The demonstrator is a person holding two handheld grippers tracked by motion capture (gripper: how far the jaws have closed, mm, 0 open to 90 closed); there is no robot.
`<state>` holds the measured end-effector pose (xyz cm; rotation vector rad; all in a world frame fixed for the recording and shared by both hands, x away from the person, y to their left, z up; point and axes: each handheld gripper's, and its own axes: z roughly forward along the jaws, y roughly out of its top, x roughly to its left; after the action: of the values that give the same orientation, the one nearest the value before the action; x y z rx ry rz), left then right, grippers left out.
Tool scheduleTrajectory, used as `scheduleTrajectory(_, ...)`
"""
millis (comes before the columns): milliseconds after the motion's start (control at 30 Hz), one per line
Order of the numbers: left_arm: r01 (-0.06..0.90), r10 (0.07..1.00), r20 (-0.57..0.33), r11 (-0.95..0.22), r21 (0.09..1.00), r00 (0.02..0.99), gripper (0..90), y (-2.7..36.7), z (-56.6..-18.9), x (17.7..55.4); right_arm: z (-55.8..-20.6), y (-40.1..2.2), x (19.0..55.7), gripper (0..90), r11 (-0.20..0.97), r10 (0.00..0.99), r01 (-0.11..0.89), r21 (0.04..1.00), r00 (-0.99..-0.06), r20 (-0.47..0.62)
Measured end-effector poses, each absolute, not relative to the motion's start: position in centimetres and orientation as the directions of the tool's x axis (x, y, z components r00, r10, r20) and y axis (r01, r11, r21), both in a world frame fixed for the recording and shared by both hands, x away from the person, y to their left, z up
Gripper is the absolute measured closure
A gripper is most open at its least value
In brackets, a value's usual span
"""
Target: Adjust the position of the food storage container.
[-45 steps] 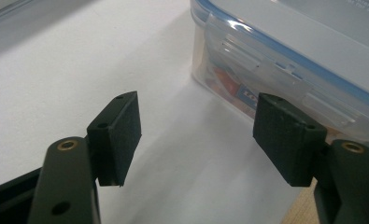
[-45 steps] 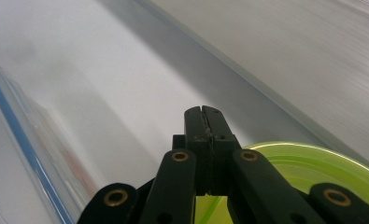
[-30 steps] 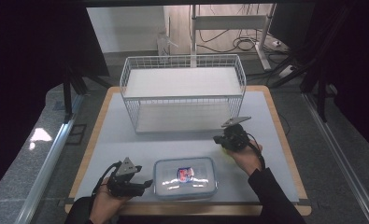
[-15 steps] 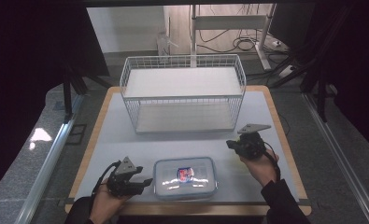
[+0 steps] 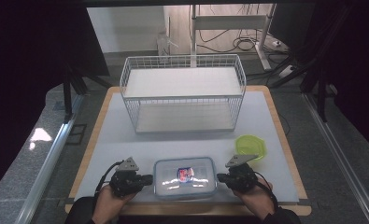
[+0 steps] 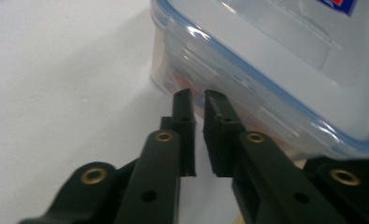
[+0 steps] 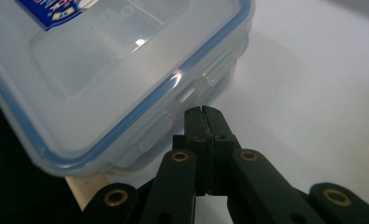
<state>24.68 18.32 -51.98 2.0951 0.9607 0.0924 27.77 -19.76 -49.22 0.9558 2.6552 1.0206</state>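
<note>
Now my left hand-held gripper (image 5: 147,179) and right hand-held gripper (image 5: 221,177), both closed and empty, flank the lidded food container (image 5: 186,177), nothing lifted toward the wire rack (image 5: 182,93) yet.

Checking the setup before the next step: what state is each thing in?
Box: lid on, flat on the table.
Green lid: lying loose, right of the box.
Rack: upright, shelves bare.
Left claw: nearly shut, at the box's side.
Right claw: shut, beside the box.
</note>
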Motion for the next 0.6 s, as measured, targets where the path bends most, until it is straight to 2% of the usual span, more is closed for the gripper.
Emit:
scheduleTrajectory(167, 0.62, 0.698, -0.235, -0.368, 0.693, 0.676, 89.7, 17.9, -51.9, 25.8, -49.3, -19.3, 28.5, 90.0, 0.561, 0.631, 0.519, 0.645, -0.773, 0.073)
scheduleTrajectory(300, 0.645, 0.717, -0.231, -0.378, 0.665, 0.658, 89.9, 17.1, -52.5, 26.8, -49.2, -19.0, 29.3, 90.0, 0.552, 0.651, 0.528, 0.645, -0.757, 0.062)
scheduleTrajectory(400, 0.646, 0.728, -0.24, -0.344, 0.682, 0.642, 89.9, 17.2, -52.0, 27.2, -49.3, -19.0, 29.8, 90.0, 0.54, 0.658, 0.535, 0.65, -0.749, 0.07)
scheduleTrajectory(500, 0.661, 0.706, -0.299, -0.312, 0.682, 0.642, 89.9, 17.1, -52.0, 28.1, -49.7, -18.7, 30.2, 90.0, 0.546, 0.655, 0.538, 0.642, -0.752, 0.073)
scheduleTrajectory(600, 0.656, 0.696, -0.292, -0.334, 0.677, 0.656, 86.9, 16.6, -52.0, 28.1, -49.7, -18.4, 30.2, 90.0, 0.556, 0.648, 0.539, 0.633, -0.758, 0.076)
